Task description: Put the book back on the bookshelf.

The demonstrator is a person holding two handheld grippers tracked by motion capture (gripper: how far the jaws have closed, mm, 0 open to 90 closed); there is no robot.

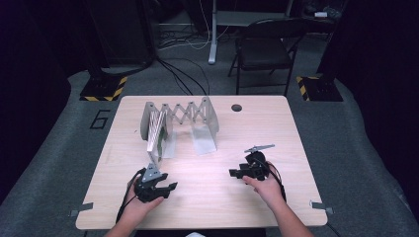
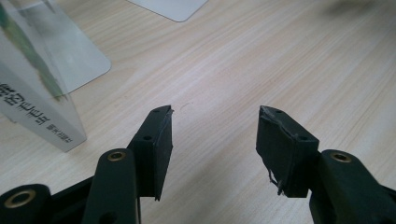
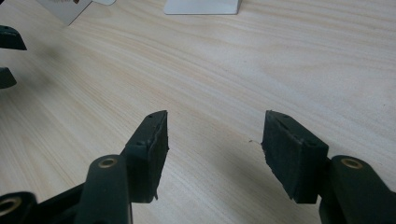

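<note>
Overhead, pale wood table (image 1: 207,197), grey carpet (image 1: 54,163), folding chair (image 1: 264,49), dark room.

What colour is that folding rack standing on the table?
Silver-grey metal, with a criss-cross lattice between its end plates. The rack shows best in the high view.

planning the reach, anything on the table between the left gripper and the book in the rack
Nothing: in the left gripper view bare table separates the open left gripper from the book.
</note>
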